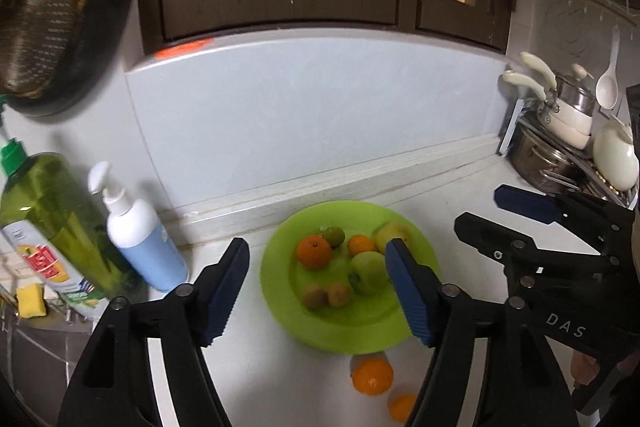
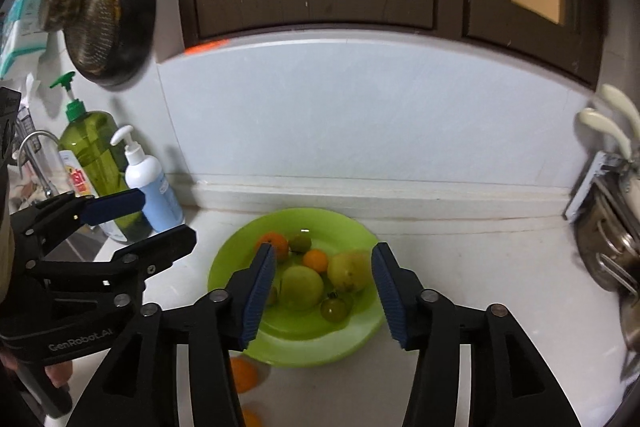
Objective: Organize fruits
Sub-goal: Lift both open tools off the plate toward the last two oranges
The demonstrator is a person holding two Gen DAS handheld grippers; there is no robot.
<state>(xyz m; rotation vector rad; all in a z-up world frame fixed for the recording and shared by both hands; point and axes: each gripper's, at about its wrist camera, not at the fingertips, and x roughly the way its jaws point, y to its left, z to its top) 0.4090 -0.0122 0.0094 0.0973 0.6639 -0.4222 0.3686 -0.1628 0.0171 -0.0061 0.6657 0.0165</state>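
Observation:
A lime green plate [image 1: 280,303] [image 2: 352,339] sits on the white counter and holds several fruits: oranges [image 1: 314,251] [image 2: 316,260], a green apple [image 1: 368,271] [image 2: 301,287], a yellow apple [image 1: 390,231] [image 2: 349,271], a small green fruit [image 1: 334,235] [image 2: 335,309] and two brown kiwis [image 1: 326,295]. Two oranges lie on the counter in front of the plate [image 1: 372,375] [image 2: 244,375]. My left gripper [image 1: 316,291] is open and empty above the plate's near left side; it also shows in the right wrist view [image 2: 138,223]. My right gripper [image 2: 323,297] is open and empty over the plate; it also shows in the left wrist view [image 1: 478,211].
A green dish-soap bottle [image 1: 56,227] [image 2: 94,155] and a white-blue pump bottle [image 1: 140,231] [image 2: 152,187] stand at the left by the sink. A dish rack with pots [image 1: 568,143] [image 2: 612,227] stands at the right. A black pan [image 1: 60,7] hangs on the wall.

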